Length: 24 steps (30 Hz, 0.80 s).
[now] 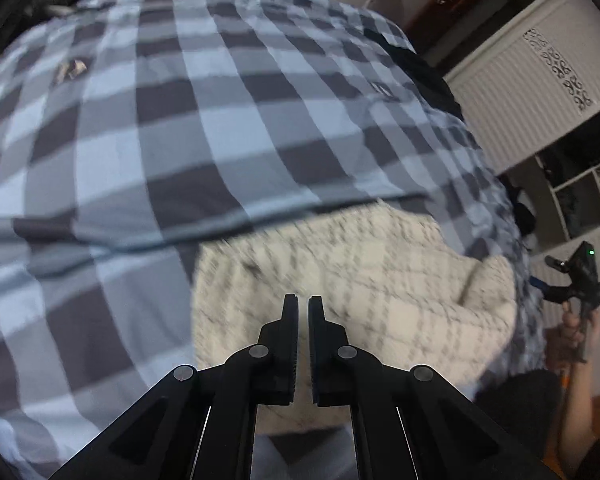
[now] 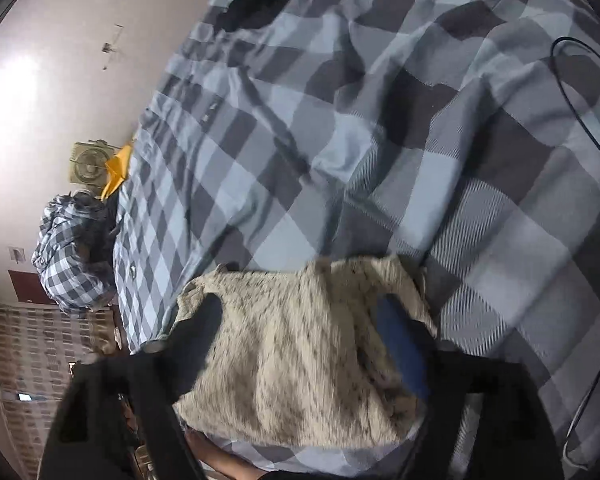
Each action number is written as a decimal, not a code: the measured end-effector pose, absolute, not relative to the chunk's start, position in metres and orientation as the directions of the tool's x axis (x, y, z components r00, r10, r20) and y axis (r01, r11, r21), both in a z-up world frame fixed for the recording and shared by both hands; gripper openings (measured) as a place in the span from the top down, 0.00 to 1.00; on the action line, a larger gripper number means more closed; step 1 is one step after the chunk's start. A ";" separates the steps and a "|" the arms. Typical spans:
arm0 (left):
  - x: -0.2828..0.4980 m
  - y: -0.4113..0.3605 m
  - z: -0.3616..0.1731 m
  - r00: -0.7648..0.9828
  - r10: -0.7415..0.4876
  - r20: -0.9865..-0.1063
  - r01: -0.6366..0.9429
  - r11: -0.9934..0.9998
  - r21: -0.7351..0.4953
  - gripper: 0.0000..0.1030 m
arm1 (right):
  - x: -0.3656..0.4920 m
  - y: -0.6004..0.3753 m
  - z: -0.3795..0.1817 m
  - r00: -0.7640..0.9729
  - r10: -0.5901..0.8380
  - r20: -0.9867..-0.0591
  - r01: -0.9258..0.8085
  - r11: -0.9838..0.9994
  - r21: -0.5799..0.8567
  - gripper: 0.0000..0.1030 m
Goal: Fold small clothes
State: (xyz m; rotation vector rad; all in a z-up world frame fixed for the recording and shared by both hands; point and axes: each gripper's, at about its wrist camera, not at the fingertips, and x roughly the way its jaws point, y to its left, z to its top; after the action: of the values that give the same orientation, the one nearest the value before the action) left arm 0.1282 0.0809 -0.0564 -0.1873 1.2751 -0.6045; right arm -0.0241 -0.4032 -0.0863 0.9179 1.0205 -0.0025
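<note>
Left wrist view looks down over a bed covered in a grey, dark and pale blue checked duvet [image 1: 148, 128]. A small cream knitted garment [image 1: 356, 280] with faint dark flecks lies on the duvet at the near edge of the bed, right of centre. The left gripper [image 1: 303, 308] hangs over the garment's near part with its jaws together and nothing between them; whether the tips touch the knit cannot be told through the blur. At the far right edge the right gripper [image 1: 576, 276] shows, gripped by a hand [image 1: 576, 328], just off the side of the bed.

Right wrist view shows the same garment [image 2: 300, 352] close beneath the right gripper [image 2: 304, 312]. Its jaws stand wide apart, one black finger at the left and one blue-padded finger at the right, spanning the cloth without pinching it.

The garment looks already doubled into a compact, roughly rectangular bundle, its long axis running left to right across the left wrist view, parallel to the near edge of the bed. It likely lies near that edge for easy reach. Empty jaws on both sides suggest a fold just laid down.
</note>
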 end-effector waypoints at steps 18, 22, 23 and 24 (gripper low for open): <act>0.142 0.031 -0.135 -0.078 -0.603 -0.794 0.306 0.744 -0.594 0.97 | 0.031 -0.340 -0.129 0.361 0.414 -0.835 0.168 0.852 0.495 0.26; 0.140 0.036 -0.132 -0.038 -0.612 -0.790 0.279 0.752 -0.597 0.97 | 0.037 -0.326 -0.124 0.334 0.398 -0.854 0.115 0.882 0.456 0.94; 0.140 0.038 -0.127 0.002 -0.601 -0.800 0.287 0.766 -0.575 0.97 | 0.035 -0.323 -0.119 0.355 0.414 -0.838 0.113 0.871 0.478 0.94; 0.140 0.039 -0.121 0.051 -0.583 -0.811 0.299 0.784 -0.544 0.97 | 0.033 -0.321 -0.112 0.378 0.425 -0.823 0.097 0.866 0.491 0.95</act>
State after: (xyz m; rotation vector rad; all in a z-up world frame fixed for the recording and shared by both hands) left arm 0.1399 0.0395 -0.1209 -0.2547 1.3646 -0.6820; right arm 0.0335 -0.3209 -0.1116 0.5110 1.1775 0.2216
